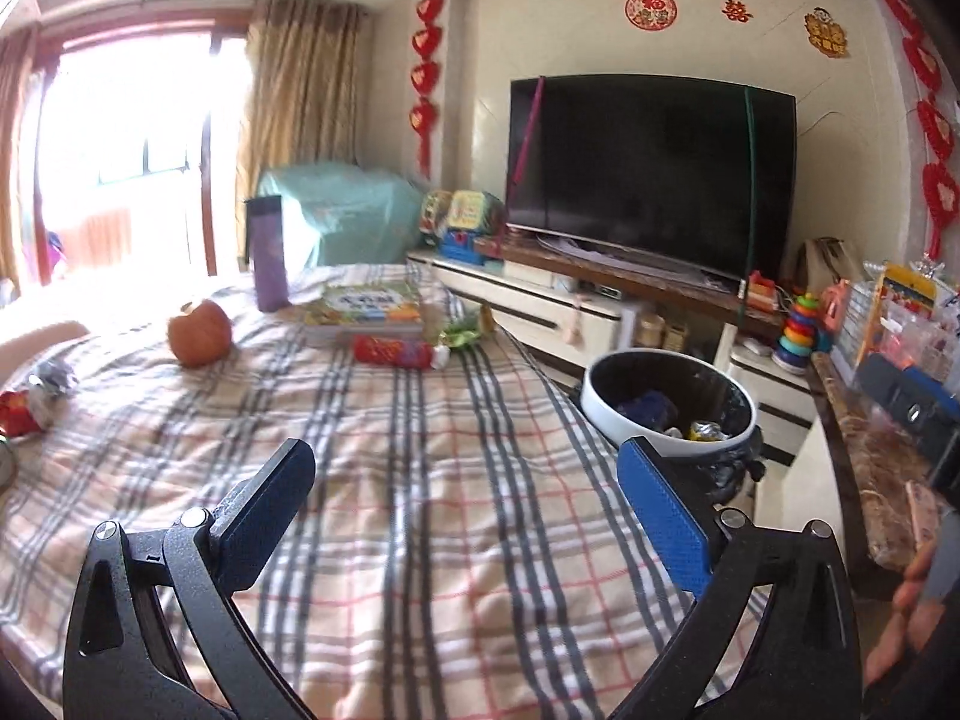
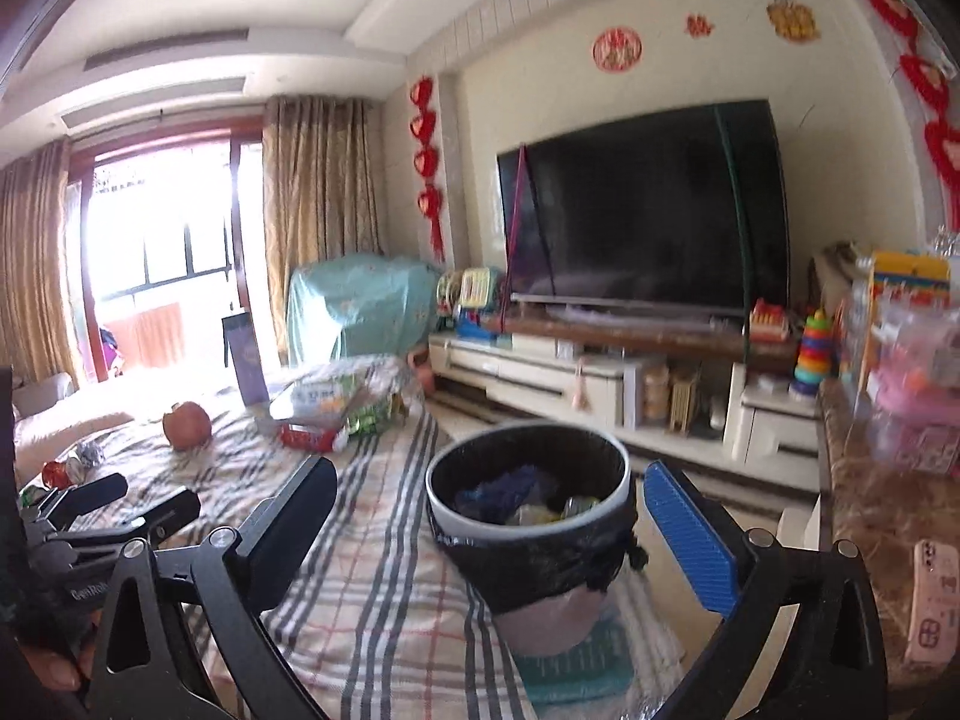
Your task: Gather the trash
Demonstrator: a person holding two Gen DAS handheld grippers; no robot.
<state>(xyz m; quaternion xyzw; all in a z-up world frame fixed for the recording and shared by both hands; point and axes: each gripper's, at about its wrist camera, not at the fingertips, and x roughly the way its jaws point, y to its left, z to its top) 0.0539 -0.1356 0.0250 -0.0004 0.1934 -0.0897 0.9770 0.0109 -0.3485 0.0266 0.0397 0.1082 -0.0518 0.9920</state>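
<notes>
A white-rimmed trash bin (image 1: 669, 405) with a black liner stands off the right edge of the plaid-covered table (image 1: 420, 480); it holds several wrappers. It also shows in the right wrist view (image 2: 531, 531). My left gripper (image 1: 465, 492) is open and empty above the plaid cloth. My right gripper (image 2: 489, 516) is open and empty, its jaws either side of the bin, just above it. On the table lie a red wrapper (image 1: 393, 351), a green wrapper (image 1: 462, 336) and crumpled red and silver wrappers (image 1: 36, 399) at the far left.
An orange apple-shaped object (image 1: 198, 333), a purple bottle (image 1: 269, 252) and picture books (image 1: 363, 309) sit on the table. A TV (image 1: 651, 171) on a low cabinet is behind. A marble counter (image 2: 870, 516) with a pink phone (image 2: 933, 606) is on the right.
</notes>
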